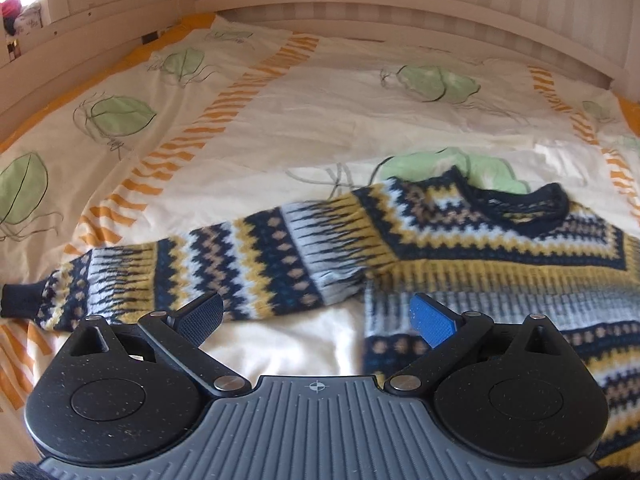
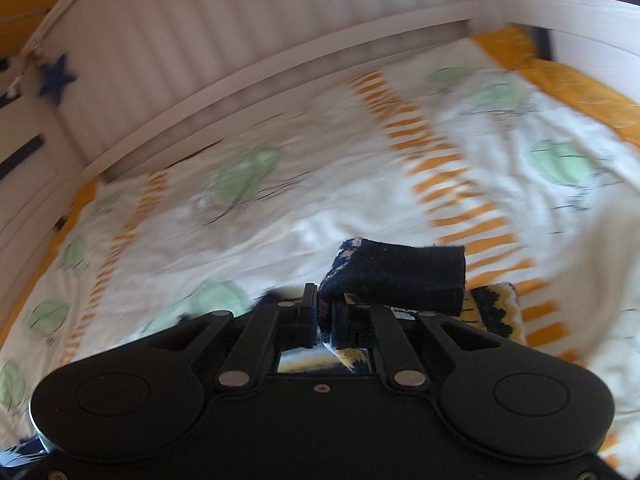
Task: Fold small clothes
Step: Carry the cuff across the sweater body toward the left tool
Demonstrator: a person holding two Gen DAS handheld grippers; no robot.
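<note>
With the sweater [image 1: 460,248] spread on the bed cover [image 1: 280,128], one sleeve cuff [image 2: 400,276] is clamped in the right gripper [image 2: 325,316] and lifted, the left gripper [image 1: 316,316] hangs apart and empty, and the sleeve is judged next to be laid across the body.

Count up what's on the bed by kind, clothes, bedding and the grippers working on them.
Sweater: 1
Duvet cover: 1
Grippers: 2, left gripper open over the sweater, right gripper shut on the sweater's dark cuff
Total: 4

Patterned knit sweater [image 1: 460,240], flat, sleeve outstretched
</note>
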